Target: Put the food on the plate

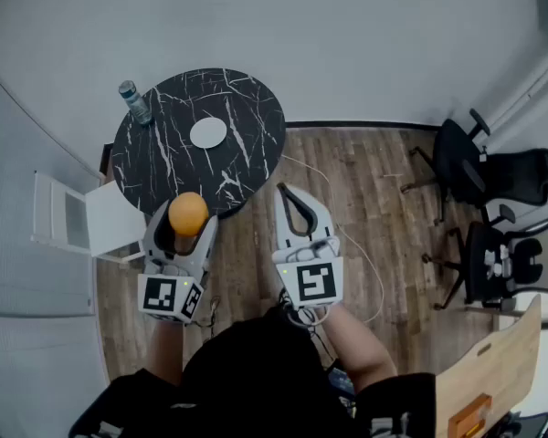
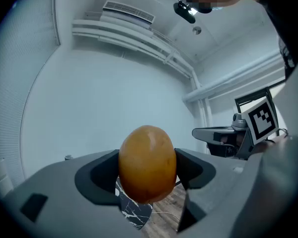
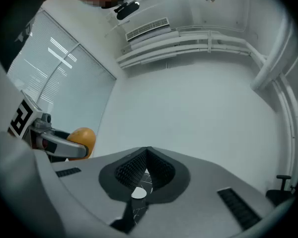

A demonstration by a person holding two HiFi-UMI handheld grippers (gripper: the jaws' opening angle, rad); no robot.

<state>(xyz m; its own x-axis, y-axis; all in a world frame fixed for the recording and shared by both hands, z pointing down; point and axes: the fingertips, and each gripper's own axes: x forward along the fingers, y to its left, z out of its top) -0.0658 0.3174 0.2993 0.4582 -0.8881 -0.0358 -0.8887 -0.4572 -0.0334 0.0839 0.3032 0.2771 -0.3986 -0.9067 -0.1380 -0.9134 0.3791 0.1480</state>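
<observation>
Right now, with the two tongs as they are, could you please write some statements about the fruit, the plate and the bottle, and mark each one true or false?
1. The left tongs are closed on an orange fruit. True.
2. The fruit already lies on the white plate. False: the fruit is between the jaws of the left tongs, and nothing lies on the plate.
3. The right tongs are open around the bottle. False: their jaws are together with nothing between them, and the bottle stands apart from them near the table's edge.
4. The plate rests on the round black marbled table. True.
</observation>
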